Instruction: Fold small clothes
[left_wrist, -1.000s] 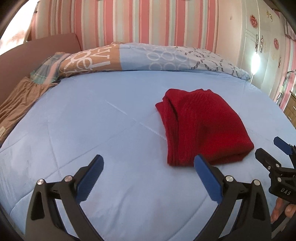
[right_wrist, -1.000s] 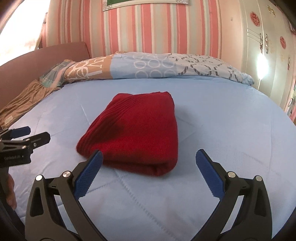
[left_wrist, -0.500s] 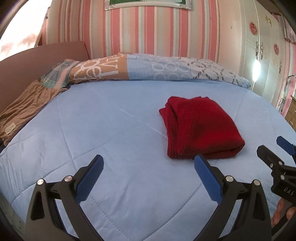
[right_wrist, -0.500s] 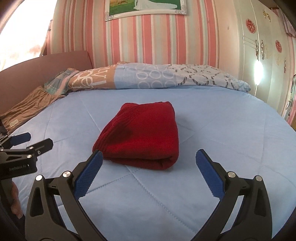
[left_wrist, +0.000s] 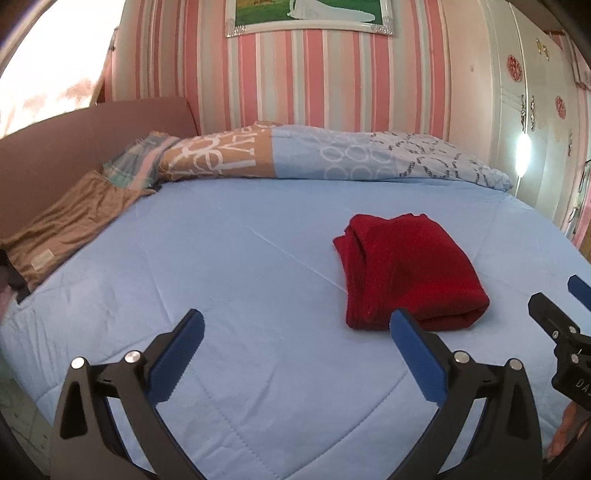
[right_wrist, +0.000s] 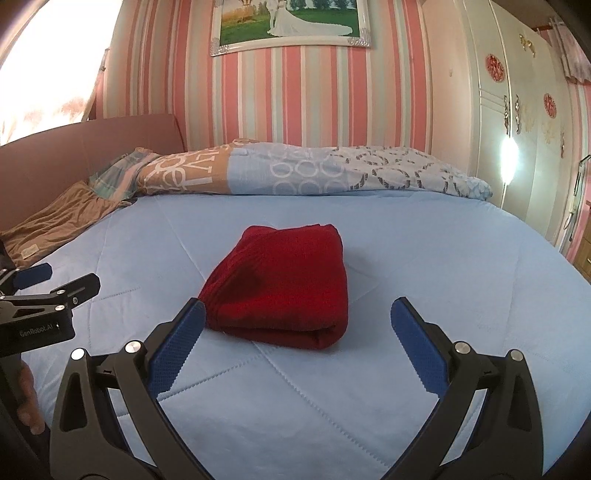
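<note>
Striped pink wallpaper (right_wrist: 258, 96) backed a bed (right_wrist: 424, 258) under a pale blue quilt, and on that quilt lay the red knit (right_wrist: 284, 291), already folded into a thick packet. Seen from the right wrist it sat at about 12 o'clock, just beyond the fingertips; from the left wrist it lay toward 1 o'clock (left_wrist: 410, 273).

Both tools hung clear of it. The right gripper (right_wrist: 297, 326) had its jaws spread wide with nothing between them, and so did the left gripper (left_wrist: 295, 336); neither touched the cloth.

Judging by the neat packet, the fold looked finished, so the step in hand was probably leaving it be or squaring it. To do that well, any touch should come flat from above on the doubled edge nearest the right gripper, pressing rather than pinching, since a sideways nudge could slide the layers apart at the loose left side, where several edges showed. Lifting it would call for both grippers under opposite ends.

Outward, a patterned duvet (right_wrist: 314, 173) was rolled at 12 o'clock along the wall, with large white letters on its tan band, too warped to read. A brown cloth (right_wrist: 55, 218) at 10 o'clock carried a small label, illegible. The left gripper's body read "GenRobot.AI" in the right view. A framed picture (right_wrist: 288, 22) hung above.
</note>
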